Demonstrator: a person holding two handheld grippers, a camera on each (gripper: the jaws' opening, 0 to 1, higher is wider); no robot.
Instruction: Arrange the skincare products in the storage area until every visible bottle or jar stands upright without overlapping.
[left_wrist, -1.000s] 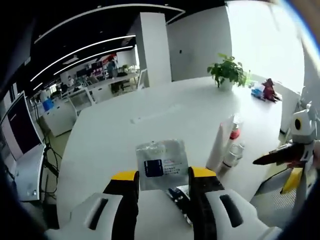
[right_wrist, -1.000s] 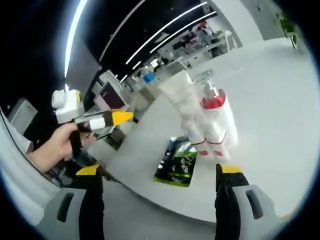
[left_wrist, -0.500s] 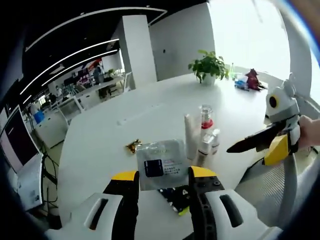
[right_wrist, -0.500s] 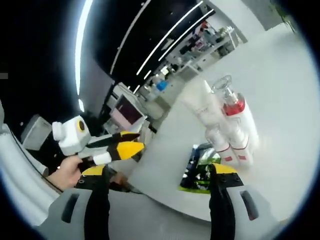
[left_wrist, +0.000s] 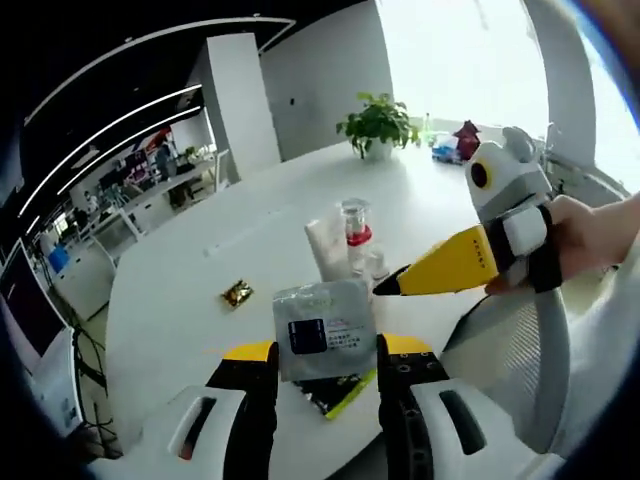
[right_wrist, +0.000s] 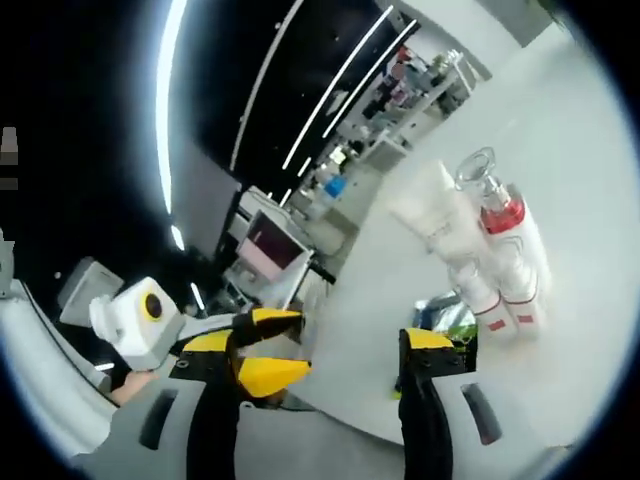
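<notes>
In my left gripper view, the left gripper (left_wrist: 325, 358) is clamped on a flat translucent sachet with a dark blue label (left_wrist: 323, 327), held upright between its yellow-tipped jaws. Beyond it, on the round white bench (left_wrist: 180, 290), I see a tight cluster of skincare containers standing upright: a white squeeze tube (left_wrist: 326, 247) and, touching it, a clear glass bottle with a red band (left_wrist: 355, 224); what they hold I cannot tell. A dark packet with a green edge (left_wrist: 338, 392) lies flat near the bench's edge, and a small gold wrapper (left_wrist: 236, 293) sits apart to the left. The right gripper (left_wrist: 392, 285) reaches in from the right, hand-held.

In my right gripper view, the right gripper (right_wrist: 324, 350) has its jaws spread wide, empty, with the cluster beyond them.
</notes>
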